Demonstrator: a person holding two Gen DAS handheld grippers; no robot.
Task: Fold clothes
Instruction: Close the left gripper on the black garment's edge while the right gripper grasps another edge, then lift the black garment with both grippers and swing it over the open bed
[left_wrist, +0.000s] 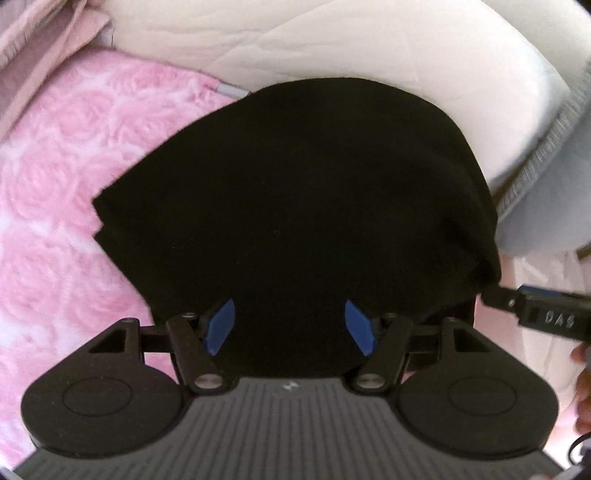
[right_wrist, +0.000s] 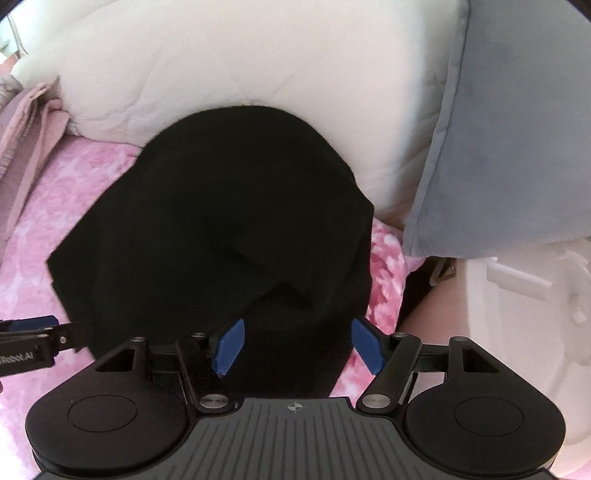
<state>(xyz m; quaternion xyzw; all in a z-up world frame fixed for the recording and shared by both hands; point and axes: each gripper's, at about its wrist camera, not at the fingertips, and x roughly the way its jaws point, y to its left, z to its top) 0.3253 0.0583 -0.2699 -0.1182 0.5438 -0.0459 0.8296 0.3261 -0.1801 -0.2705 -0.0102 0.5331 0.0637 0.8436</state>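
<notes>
The black garment (left_wrist: 295, 206) is lying bunched on the pink rose blanket (left_wrist: 62, 184), stretching straight ahead of both claws; the left gripper (left_wrist: 290, 326) and right gripper (right_wrist: 297, 345) are both gaping wide over its near edge, gripping nothing

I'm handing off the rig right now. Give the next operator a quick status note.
Left tongs: open, holding nothing, over the near edge of the black garment.
Right tongs: open, empty, over the same edge.
Garment lies on the pink rose blanket, against the white pillow, already folded into a compact stack.
Left: check the loose flap on top, then tidy or set aside.
</notes>
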